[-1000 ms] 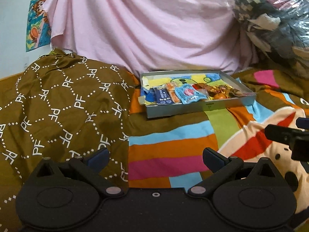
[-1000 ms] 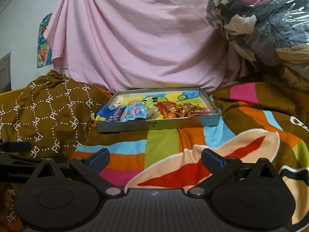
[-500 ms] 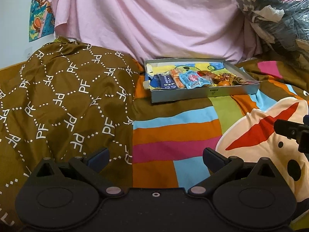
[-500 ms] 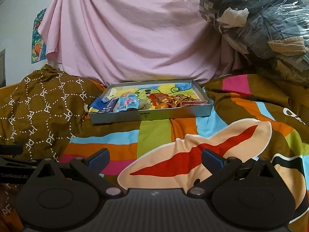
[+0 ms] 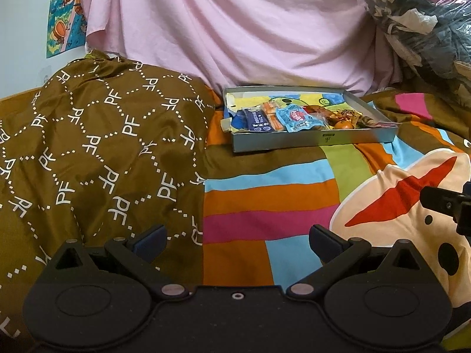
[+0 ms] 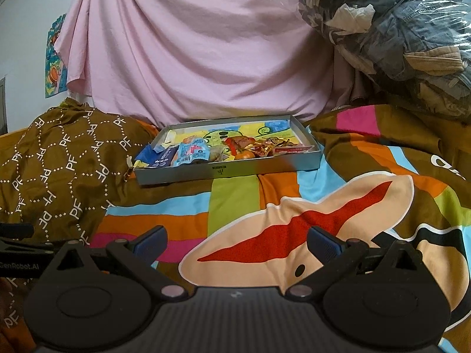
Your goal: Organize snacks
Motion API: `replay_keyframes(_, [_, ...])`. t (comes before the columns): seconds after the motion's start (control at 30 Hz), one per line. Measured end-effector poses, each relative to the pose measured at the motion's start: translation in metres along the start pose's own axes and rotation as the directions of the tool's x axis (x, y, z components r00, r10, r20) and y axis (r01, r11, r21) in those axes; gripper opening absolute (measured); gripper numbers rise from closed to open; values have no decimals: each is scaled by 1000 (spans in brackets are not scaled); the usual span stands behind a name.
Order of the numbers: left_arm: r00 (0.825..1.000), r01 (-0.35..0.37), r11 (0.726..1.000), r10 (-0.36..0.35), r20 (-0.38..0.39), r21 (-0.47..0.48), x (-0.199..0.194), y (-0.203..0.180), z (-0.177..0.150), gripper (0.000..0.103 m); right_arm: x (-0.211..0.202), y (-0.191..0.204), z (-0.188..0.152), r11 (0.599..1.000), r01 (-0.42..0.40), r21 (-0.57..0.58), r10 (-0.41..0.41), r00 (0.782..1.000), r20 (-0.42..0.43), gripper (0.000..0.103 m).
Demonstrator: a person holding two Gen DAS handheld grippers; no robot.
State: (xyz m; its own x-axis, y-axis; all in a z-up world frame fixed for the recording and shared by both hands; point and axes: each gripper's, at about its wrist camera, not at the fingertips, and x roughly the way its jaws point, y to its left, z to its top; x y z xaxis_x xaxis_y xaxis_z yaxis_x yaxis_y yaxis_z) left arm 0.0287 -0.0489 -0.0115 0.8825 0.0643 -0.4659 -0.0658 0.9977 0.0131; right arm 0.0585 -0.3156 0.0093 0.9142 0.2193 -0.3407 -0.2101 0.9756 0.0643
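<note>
Snacks [image 5: 294, 116] lie heaped in the tray [image 5: 312, 141] on the bed [image 5: 265, 194], well ahead. Light, crinkly, slippery packets, I judge; best pinched at a flat sealed edge. Left tongs [image 5: 237, 239] wide, empty. Right tongs [image 6: 237, 239] wide, empty.

The snack packets [image 5: 294, 117] in the grey tray [image 5: 312, 141] overlap each other — their print is too small to read, and the tray's near wall hides their lower edges. At 3 o'clock in the left view, the right gripper [image 5: 447, 206] is cut off by the edge. The plastic-wrapped bundle [image 6: 397, 29] at 1 o'clock runs out of frame — contents unclear.
</note>
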Motion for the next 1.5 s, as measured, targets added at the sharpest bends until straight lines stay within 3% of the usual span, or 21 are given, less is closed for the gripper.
replay_keyframes(1.5, [1000,-7,1000,6,-18,-18,0,2,-4,102,0,2,-7,1000,-1,10,1,1000,-13,103])
